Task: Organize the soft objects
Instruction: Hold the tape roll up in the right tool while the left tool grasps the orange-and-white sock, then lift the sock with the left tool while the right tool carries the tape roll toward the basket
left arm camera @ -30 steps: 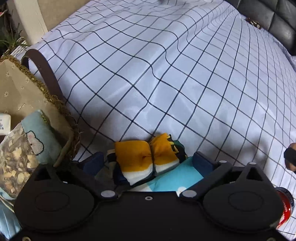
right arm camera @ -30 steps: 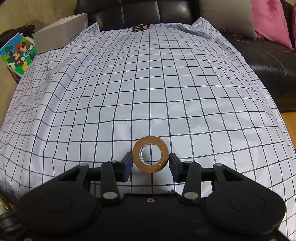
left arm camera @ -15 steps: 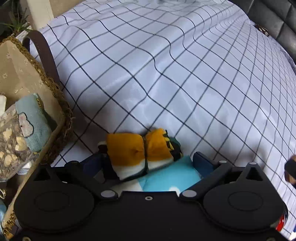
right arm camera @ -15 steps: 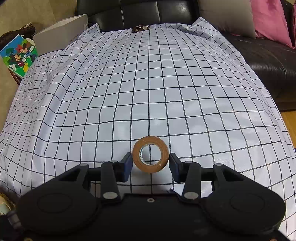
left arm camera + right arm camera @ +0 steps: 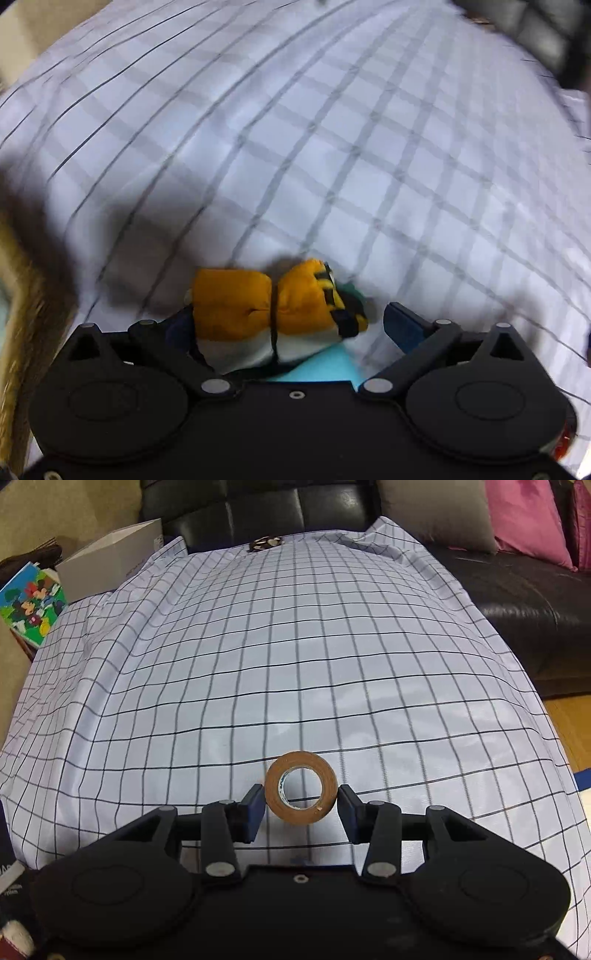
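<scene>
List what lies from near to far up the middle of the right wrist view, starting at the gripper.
Right gripper → roll of brown tape held between its fingers → checked cloth → small dark patterned thing at the cloth's far edge → black sofa.

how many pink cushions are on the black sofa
2. One pink cushion leans against the black sofa back at top right; a second pink cushion is cut off by the frame edge. More may be hidden.

No text can be read in either view. The inner core of the brown tape roll (image 5: 301,788) carries blue printing, too small to make out. The white cardboard box (image 5: 110,559) beyond the far left corner of the checked cloth (image 5: 295,646) shows faint grey lettering, also illegible.
</scene>
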### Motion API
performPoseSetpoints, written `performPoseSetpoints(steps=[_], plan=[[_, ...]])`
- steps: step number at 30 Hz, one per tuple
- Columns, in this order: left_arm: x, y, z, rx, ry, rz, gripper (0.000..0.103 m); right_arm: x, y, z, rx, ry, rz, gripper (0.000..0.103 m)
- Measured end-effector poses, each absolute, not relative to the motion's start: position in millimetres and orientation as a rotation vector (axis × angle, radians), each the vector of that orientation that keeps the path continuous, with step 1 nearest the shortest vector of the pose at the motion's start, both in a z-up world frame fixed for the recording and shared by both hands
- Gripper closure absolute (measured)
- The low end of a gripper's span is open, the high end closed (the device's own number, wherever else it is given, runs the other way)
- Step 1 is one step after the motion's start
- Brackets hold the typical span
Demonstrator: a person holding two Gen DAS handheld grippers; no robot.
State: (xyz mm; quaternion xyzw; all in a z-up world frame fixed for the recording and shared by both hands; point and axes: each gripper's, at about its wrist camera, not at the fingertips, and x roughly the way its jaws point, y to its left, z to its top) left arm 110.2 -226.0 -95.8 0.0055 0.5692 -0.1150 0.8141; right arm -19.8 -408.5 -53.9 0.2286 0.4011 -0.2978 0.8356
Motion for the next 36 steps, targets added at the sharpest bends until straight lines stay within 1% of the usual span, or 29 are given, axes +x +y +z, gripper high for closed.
performPoseSetpoints(steps=[4, 12, 14, 15, 16, 19, 21, 29, 36], plan=[[114.3, -241.0, -86.8, 0.023, 1.169, -0.385, 0.005, -23.1, -414.9, -53.6, 0.495, 0.844, -0.648, 0.061], [120.7, -246.7, -96.9, 0.055, 1.185, -0.374, 0.005, -23.4, -421.1, -54.8, 0.504, 0.844, -0.665, 0.061], [116.9, -253.7, -102.2, 0.098, 1.181, -0.375, 0.011, -23.6, -422.3, -56.9, 0.508, 0.850, -0.669, 0.061], [115.9, -256.8, -103.9, 0.109, 1.175, -0.373, 0.023, -23.8, -422.7, -58.0, 0.509, 0.854, -0.671, 0.061], [114.3, -258.8, -105.6, 0.117, 1.166, -0.366, 0.029, -23.6, -423.2, -59.0, 0.509, 0.857, -0.672, 0.061], [114.4, -257.3, -102.2, 0.117, 1.130, -0.352, 0.037, -25.6, -424.7, -60.4, 0.509, 0.863, -0.676, 0.061], [120.8, -249.4, -95.8, 0.077, 1.128, -0.388, 0.039, -29.7, -427.7, -60.0, 0.514, 0.865, -0.684, 0.061], [119.2, -237.8, -74.4, 0.063, 1.087, -0.404, 0.040, -51.4, -446.4, -60.0, 0.538, 0.881, -0.755, 0.061], [109.3, -222.4, -44.9, 0.062, 1.062, -0.433, 0.040, -69.8, -457.0, -65.7, 0.537, 0.919, -0.784, 0.061]])
